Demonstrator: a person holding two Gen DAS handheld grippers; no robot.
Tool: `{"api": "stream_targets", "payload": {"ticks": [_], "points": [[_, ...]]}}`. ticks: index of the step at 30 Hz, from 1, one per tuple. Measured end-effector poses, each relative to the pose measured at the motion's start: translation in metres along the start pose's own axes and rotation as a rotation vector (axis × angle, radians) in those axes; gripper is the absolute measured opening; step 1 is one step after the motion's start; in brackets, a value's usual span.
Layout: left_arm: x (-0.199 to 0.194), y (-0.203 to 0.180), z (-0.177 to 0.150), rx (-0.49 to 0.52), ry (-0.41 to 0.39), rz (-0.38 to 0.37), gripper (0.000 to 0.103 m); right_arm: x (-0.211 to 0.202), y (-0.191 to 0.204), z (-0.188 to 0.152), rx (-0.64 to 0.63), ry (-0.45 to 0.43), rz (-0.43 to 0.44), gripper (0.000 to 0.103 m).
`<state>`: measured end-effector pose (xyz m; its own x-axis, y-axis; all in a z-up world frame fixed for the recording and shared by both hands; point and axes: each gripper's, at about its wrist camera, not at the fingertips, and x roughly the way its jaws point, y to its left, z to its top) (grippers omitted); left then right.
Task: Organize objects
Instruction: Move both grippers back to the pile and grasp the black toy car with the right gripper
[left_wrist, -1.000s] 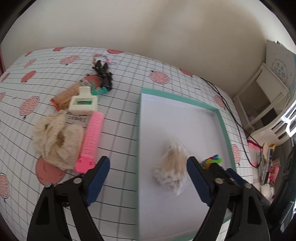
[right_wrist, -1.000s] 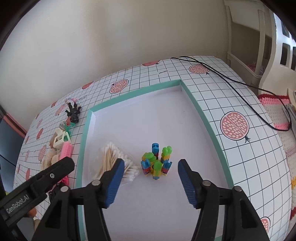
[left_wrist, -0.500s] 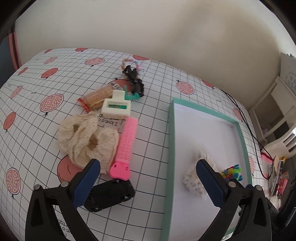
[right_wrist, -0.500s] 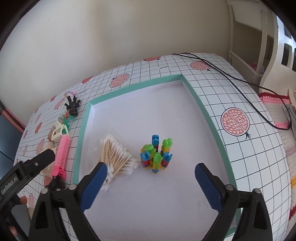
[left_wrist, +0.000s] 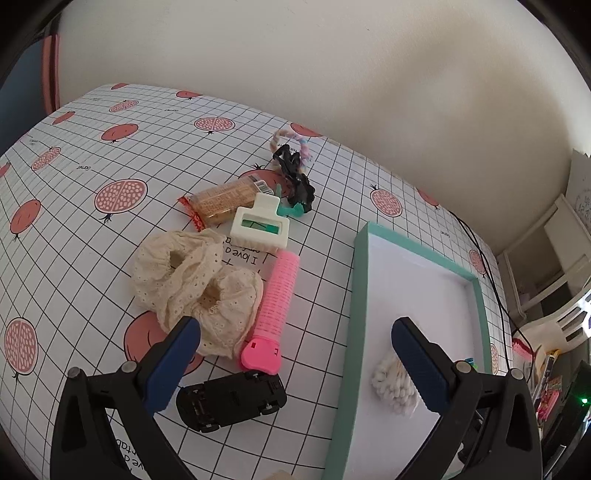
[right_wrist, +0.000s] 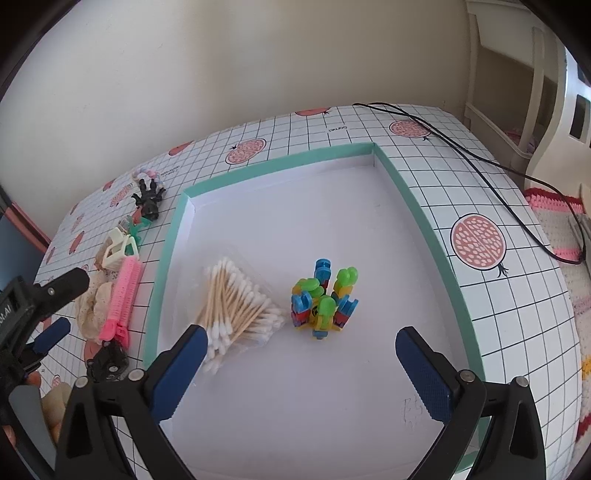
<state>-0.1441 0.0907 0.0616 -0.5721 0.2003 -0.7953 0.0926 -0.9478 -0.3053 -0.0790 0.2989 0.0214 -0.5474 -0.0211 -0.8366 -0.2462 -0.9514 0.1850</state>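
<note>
Left wrist view, black toy car (left_wrist: 231, 400) just below open left gripper (left_wrist: 295, 365)

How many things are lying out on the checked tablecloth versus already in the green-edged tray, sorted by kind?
In the tray:
Bag of cotton swabs: 1
Plastic block toy: 1

On the cloth:
Hair items: 5 (pink roller, cream claw clip, black claw clip, lace scrunchie, pastel braided tie)
Black toy car: 1
Wrapped snack: 1

Total: 9
</note>
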Motion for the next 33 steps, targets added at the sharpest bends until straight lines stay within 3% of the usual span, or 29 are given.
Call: {"api": "stream_targets", "payload": {"ticks": [9, 13, 23, 33], "points": [[-0.005, 0.019, 0.010, -0.057, 0.032, 0.006, 0.103, -0.022, 0.012, 0.006, 0.003, -0.111, 0.037, 0.103], [-0.011, 0.038, 0.016, -0.109, 0.014, 0.030, 0.103, -0.029, 0.036, 0.008, -0.050, -0.141, 0.079, 0.103], [-0.006, 0.092, 0.024, -0.211, 0.065, 0.088, 0.103, -0.018, 0.120, -0.011, -0.247, -0.083, 0.175, 0.103], [-0.005, 0.131, 0.031, -0.220, 0.074, 0.168, 0.103, 0.007, 0.169, -0.033, -0.368, -0.002, 0.212, 0.103]]}}
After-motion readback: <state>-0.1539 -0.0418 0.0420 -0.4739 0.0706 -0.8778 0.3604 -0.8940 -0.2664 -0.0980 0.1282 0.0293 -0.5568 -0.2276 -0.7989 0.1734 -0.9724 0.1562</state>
